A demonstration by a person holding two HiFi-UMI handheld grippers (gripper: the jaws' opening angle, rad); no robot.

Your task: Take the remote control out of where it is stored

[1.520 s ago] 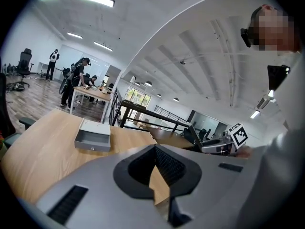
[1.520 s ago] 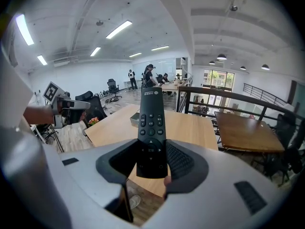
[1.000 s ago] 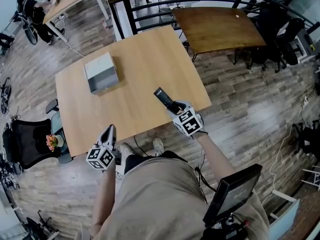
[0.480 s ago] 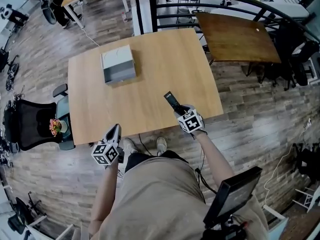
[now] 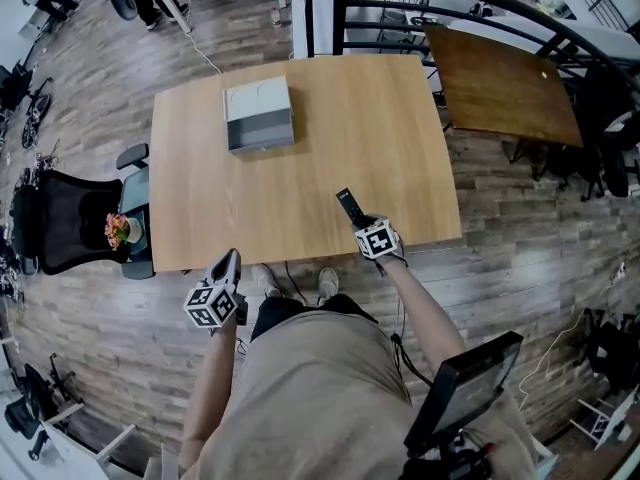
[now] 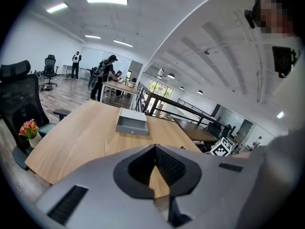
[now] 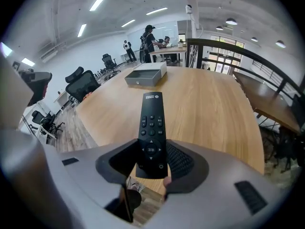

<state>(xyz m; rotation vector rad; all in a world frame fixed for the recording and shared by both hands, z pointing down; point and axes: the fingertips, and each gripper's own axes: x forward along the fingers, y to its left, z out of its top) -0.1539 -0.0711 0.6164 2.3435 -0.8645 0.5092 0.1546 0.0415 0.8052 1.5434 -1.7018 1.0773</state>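
**Desk:** Right gripper view first. What have you got?

**Operator:** My right gripper [image 7: 151, 165] is clamped on the tail end of the remote control [image 7: 151, 123], with the pads on its two long edges and the button face up. The rest of it reaches forward over the near edge of the bench [image 7: 214, 104]. I can't tell whether it touches the top.

**Desk:** How will it handle?

**Operator:** I'd judge it light and stiff. It's hard plastic with smooth sides, so it could slip. Held this far back, the long body could also swing in the pads. I think a hold nearer the middle, across the narrow width and off the buttons, would be steadier.

**Desk:** And the other side?

**Operator:** My left gripper [image 6: 155, 147] is closed on nothing and hangs off the bench's near side.

**Desk:** The storage?

**Operator:** The grey drawer box [image 7: 145, 75] sits toward the far side, well apart from the remote. I'd call the remote out.
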